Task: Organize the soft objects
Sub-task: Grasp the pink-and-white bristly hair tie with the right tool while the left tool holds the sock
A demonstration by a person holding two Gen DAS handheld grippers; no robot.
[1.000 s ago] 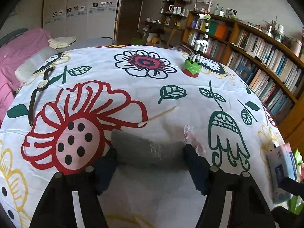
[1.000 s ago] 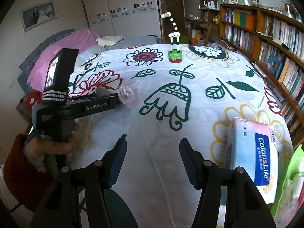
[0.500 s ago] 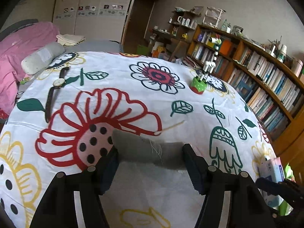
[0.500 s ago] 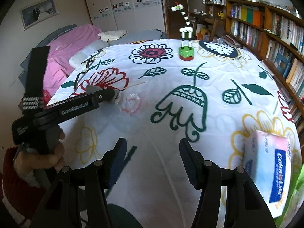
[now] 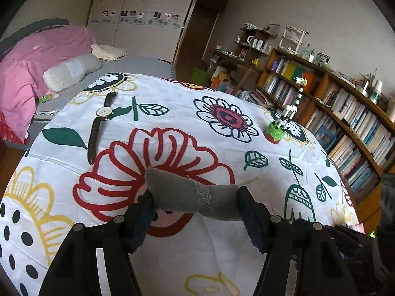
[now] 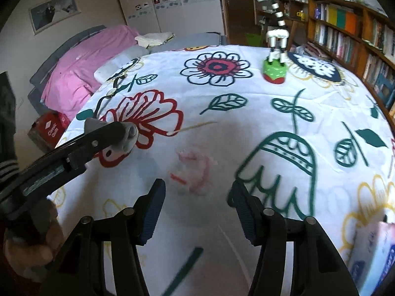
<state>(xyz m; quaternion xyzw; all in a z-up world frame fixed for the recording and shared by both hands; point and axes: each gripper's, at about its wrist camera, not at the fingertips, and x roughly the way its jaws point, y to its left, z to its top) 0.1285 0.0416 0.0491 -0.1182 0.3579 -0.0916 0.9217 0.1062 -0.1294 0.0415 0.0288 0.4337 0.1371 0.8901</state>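
Note:
My left gripper [image 5: 195, 209] is shut on a grey soft felt pouch [image 5: 192, 193] and holds it above the flowered tablecloth [image 5: 172, 123]. The pouch also shows in the right wrist view [image 6: 123, 137], clamped at the tip of the left gripper [image 6: 118, 135]. My right gripper [image 6: 197, 199] is open and empty, just above a blurred clear plastic wrapper with pink print [image 6: 195, 170] that lies on the cloth right ahead of its fingers.
A wristwatch [image 5: 100, 123] lies at the far left. A zebra toy on a green base [image 5: 284, 123] stands at the far right, also in the right wrist view [image 6: 275, 56]. A tissue pack [image 6: 375, 259] lies at the right edge. A thin stick [image 6: 195, 127] lies mid-table. Bookshelves stand to the right, a bed behind.
My left gripper has lifted the grey pouch up and to the left. My right gripper has moved forward and left, closing in on the plastic wrapper.

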